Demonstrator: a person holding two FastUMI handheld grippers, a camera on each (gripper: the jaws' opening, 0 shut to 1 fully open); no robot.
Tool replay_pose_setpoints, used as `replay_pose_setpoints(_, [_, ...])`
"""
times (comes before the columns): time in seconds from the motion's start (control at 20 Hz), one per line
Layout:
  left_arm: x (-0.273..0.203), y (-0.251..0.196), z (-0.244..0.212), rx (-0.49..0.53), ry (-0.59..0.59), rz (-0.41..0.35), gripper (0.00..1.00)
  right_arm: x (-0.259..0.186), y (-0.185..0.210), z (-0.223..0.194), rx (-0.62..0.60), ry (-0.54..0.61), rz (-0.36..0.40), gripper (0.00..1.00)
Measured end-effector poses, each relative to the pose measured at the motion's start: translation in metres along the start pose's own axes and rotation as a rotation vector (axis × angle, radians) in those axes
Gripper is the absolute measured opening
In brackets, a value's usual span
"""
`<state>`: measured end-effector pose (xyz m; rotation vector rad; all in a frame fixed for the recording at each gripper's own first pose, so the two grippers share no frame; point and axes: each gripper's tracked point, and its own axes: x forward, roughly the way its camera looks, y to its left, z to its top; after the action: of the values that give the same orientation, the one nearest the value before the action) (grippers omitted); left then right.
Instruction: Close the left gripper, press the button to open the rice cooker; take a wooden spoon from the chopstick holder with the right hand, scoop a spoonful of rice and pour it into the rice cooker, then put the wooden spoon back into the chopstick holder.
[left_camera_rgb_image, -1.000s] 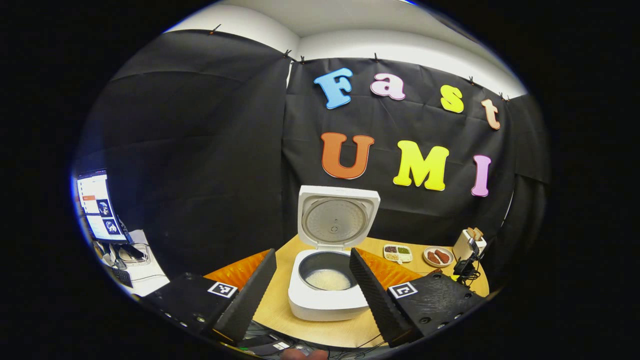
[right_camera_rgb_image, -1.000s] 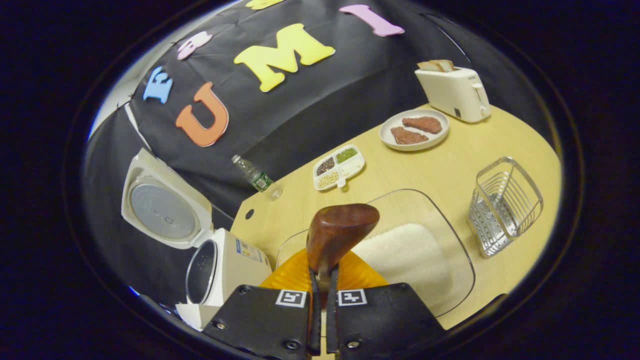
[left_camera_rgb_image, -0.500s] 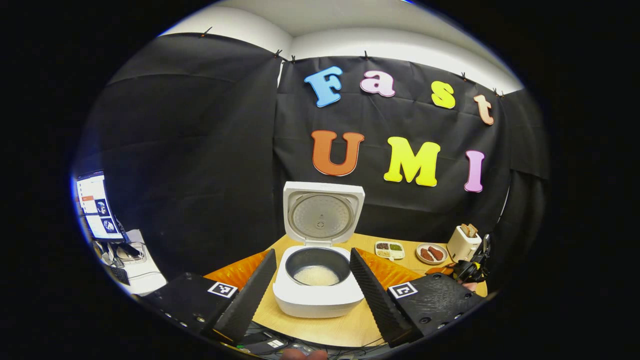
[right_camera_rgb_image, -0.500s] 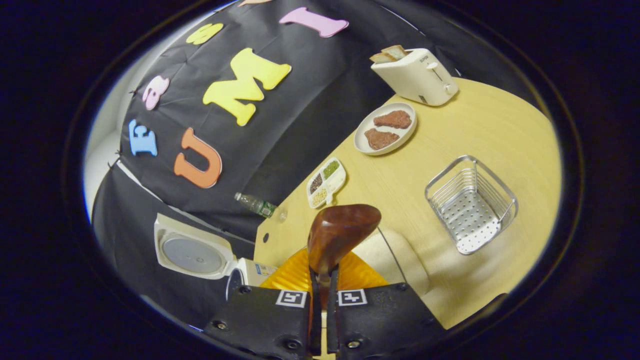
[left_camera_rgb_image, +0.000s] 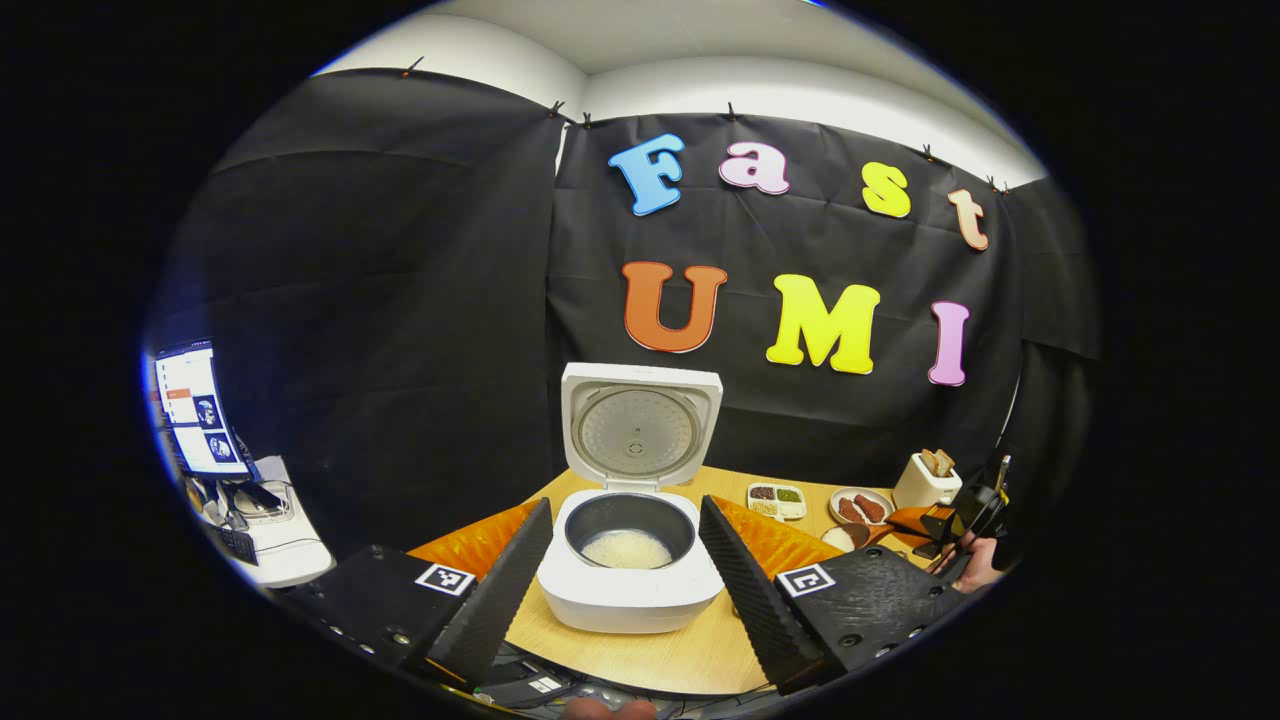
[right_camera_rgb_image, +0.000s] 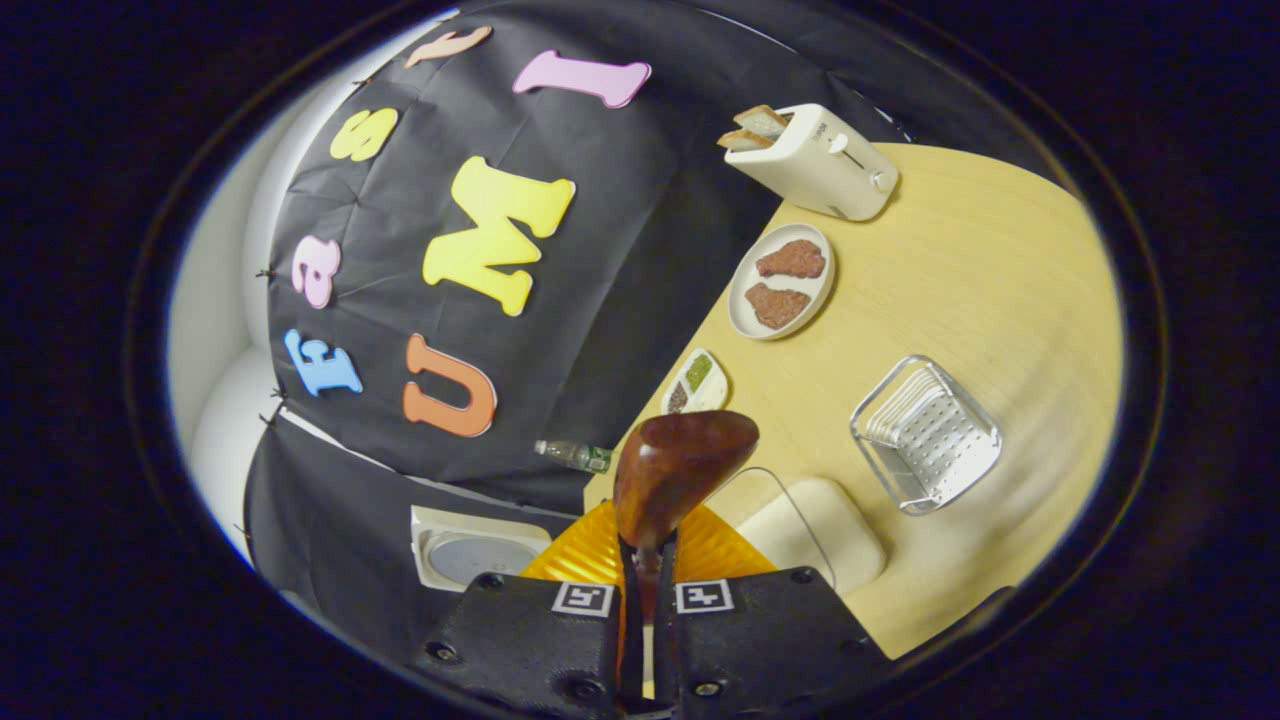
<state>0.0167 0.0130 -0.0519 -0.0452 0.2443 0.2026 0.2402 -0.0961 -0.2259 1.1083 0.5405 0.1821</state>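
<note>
Pale wooden table (right_camera_rgb_image: 960, 270) under black cloth; open cooker (left_camera_rgb_image: 628, 560) standing between the wide-spread fingers of the left gripper (left_camera_rgb_image: 625, 575), rice already in its pot. Right gripper (right_camera_rgb_image: 645, 620) clamped narrow on the spoon (right_camera_rgb_image: 675, 470), handle along the fingers, bowl pointing ahead. Holder (right_camera_rgb_image: 925, 435) standing ahead and to the right of the bowl, apart from it, with the right gripper by far the nearer; likely needing a swing right, then a descent into the holder.

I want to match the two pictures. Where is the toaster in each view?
Left gripper view: toaster at the far right, by the wall.
Right gripper view: toaster at the top, right of centre.
Shared landmark: the plate of meat beside it.
</note>
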Motion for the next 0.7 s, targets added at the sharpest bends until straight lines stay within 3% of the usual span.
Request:
replay_pose_setpoints(0.4, [-0.017, 0.036, 0.013, -0.02, -0.063, 0.093, 0.94, 0.048, 0.119, -0.065, -0.078, 0.14, 0.157, 0.09])
replay_pose_setpoints(0.7, [-0.026, 0.065, 0.002, -0.04, -0.067, 0.154, 0.94, 0.095, 0.168, -0.132, -0.216, 0.231, 0.185, 0.09])
